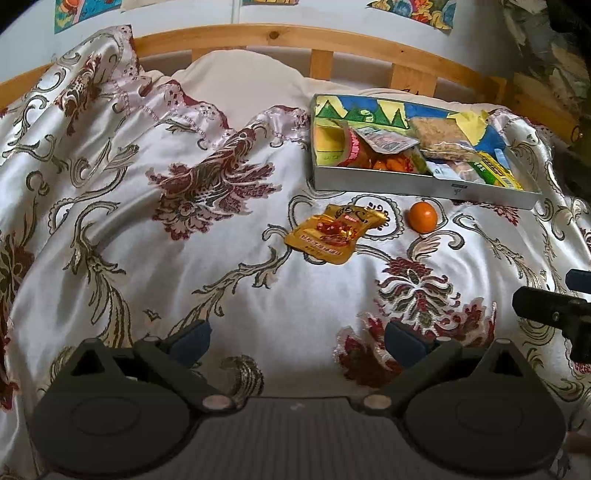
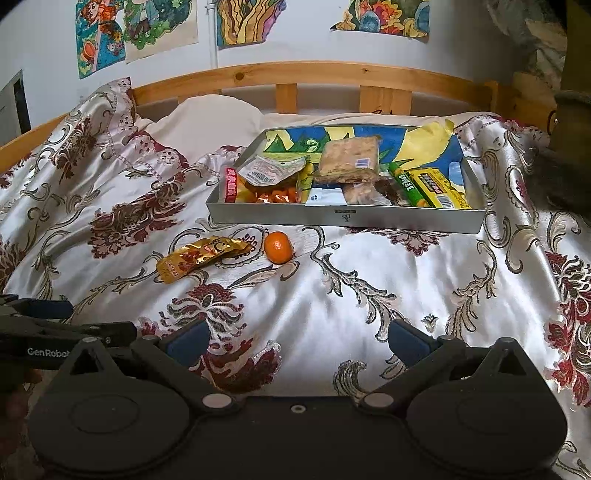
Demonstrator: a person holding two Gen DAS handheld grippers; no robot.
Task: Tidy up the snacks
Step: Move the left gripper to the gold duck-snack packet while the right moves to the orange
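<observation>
A grey metal tray [image 1: 421, 186] [image 2: 347, 218] with several snack packets stands on the bed at the far right. In front of it lie a gold snack pouch [image 1: 334, 230] [image 2: 199, 256] and a small orange [image 1: 423, 217] [image 2: 277, 246]. My left gripper [image 1: 297, 338] is open and empty, low over the bedspread, well short of the pouch. My right gripper [image 2: 297, 341] is open and empty too, near the bed's front, short of the orange. Each gripper shows at the other view's edge: the right one [image 1: 554, 314], the left one [image 2: 66, 332].
A floral satin bedspread [image 1: 166, 221] [image 2: 369, 288] covers the bed. A white pillow [image 1: 251, 81] lies against the wooden headboard [image 2: 314, 75]. Drawings hang on the wall [image 2: 136, 33]. A dark object [image 2: 569, 147] stands at the right edge.
</observation>
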